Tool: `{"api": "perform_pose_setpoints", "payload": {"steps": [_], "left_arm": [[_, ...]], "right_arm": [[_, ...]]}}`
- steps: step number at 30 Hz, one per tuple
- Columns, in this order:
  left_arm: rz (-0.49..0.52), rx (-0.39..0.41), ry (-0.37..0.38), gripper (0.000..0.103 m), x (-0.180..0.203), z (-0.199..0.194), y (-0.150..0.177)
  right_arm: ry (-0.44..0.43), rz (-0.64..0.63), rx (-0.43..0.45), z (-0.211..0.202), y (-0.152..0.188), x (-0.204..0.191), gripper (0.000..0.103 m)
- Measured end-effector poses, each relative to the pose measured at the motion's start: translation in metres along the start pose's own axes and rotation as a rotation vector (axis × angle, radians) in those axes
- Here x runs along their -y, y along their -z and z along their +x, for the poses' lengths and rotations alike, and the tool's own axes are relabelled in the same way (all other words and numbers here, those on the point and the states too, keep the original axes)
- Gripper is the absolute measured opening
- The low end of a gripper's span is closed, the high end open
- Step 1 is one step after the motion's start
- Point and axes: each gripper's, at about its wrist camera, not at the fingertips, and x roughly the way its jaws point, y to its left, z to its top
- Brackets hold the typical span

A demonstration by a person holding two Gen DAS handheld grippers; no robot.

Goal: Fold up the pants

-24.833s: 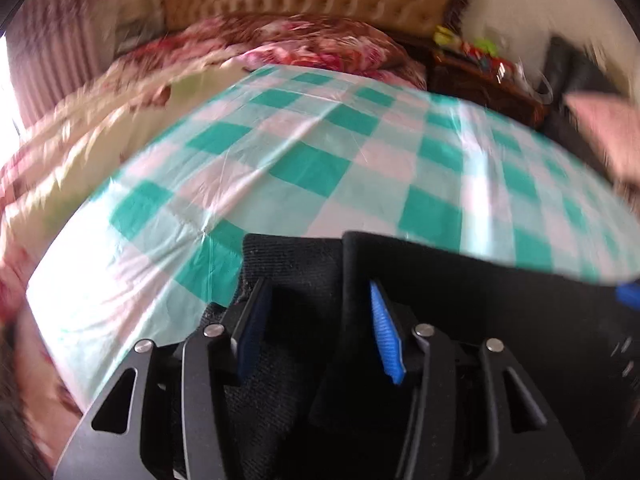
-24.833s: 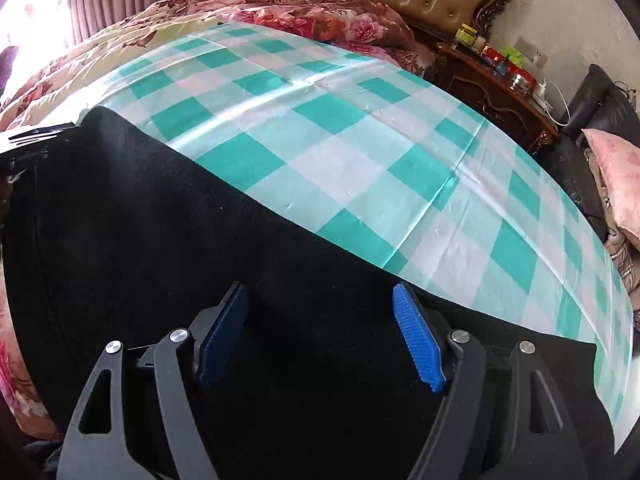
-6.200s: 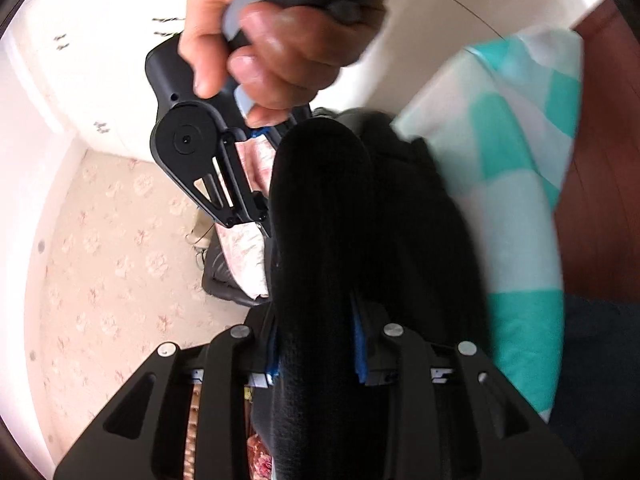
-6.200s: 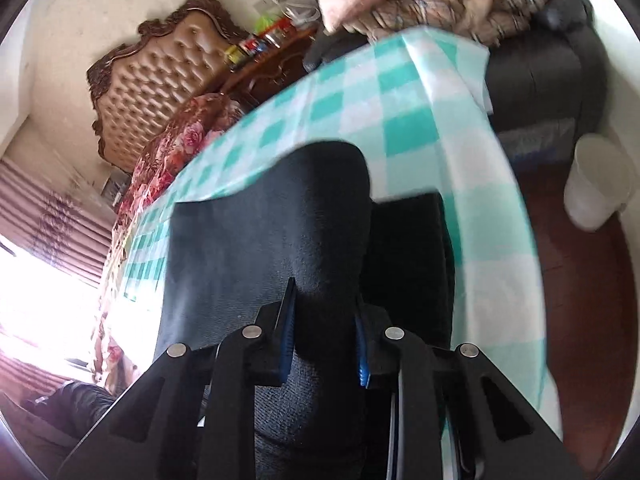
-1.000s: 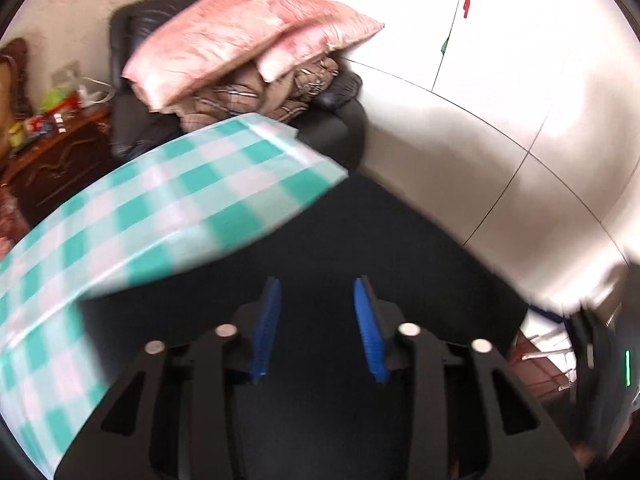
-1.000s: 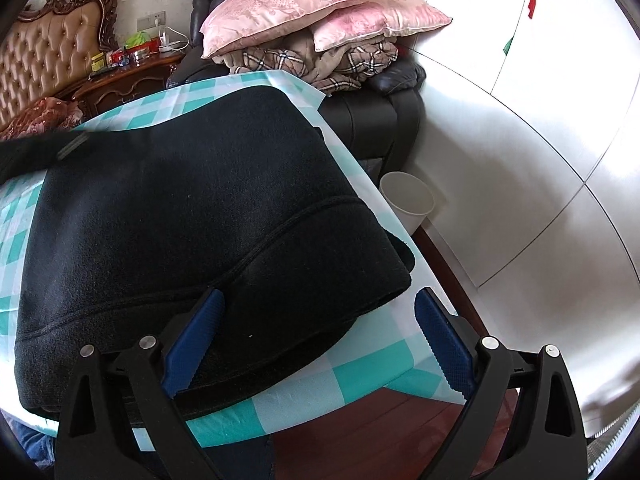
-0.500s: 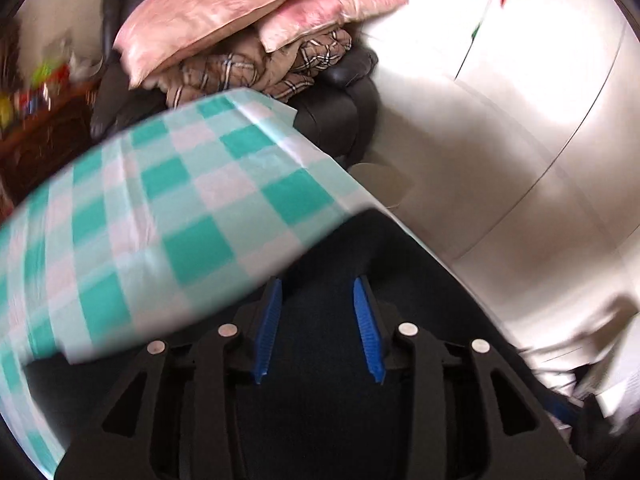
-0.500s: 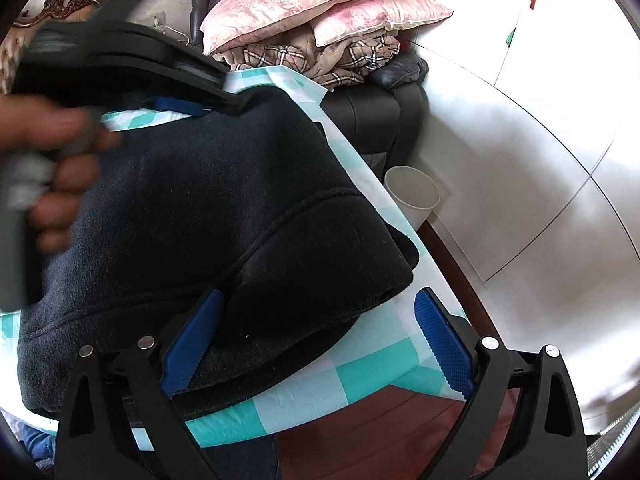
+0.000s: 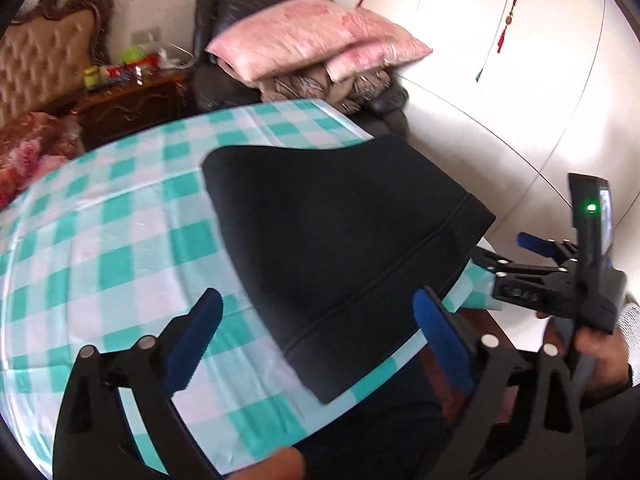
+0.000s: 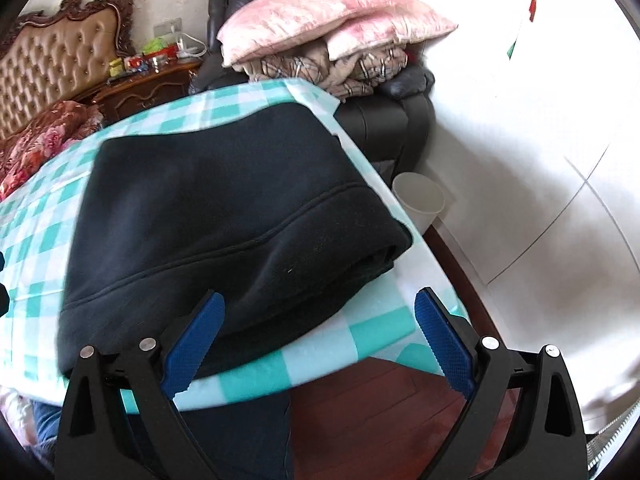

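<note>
The black fleece pants (image 9: 340,232) lie folded in a thick stack at the near right corner of the table with the teal checked cloth (image 9: 120,240). They also show in the right wrist view (image 10: 224,216), their folded edge toward the table's corner. My left gripper (image 9: 320,328) is open and empty, held above the table's front edge just short of the pants. My right gripper (image 10: 320,328) is open and empty, off the table's corner. It also shows in the left wrist view (image 9: 532,248), held in a hand.
A dark armchair (image 10: 384,120) piled with pink pillows (image 10: 328,20) and blankets stands behind the table. A white bin (image 10: 418,200) sits on the wood floor by the white wardrobe. A bed headboard (image 10: 52,68) and a cluttered nightstand (image 10: 148,76) are at the back left.
My left gripper has let go of the pants, opened wide and drawn back from them. My right gripper has stayed open and pulled back slightly. The pants lie still on the table.
</note>
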Motion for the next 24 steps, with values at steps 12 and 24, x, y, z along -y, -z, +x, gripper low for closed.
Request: {"api": "perform_pose_setpoints", "payload": {"steps": [12,24], "left_arm": [[0.034,0.017,-0.006,0.101,0.026,-0.001,-0.005],[0.011,-0.011,-0.014,0.101,0.02,0.009,-0.006]], "right_arm": [[0.02,0.016,0.043,-0.02,-0.004,0.012,0.092],[0.019,0.03,0.032,-0.016,0.0,0.014,0.092]]}}
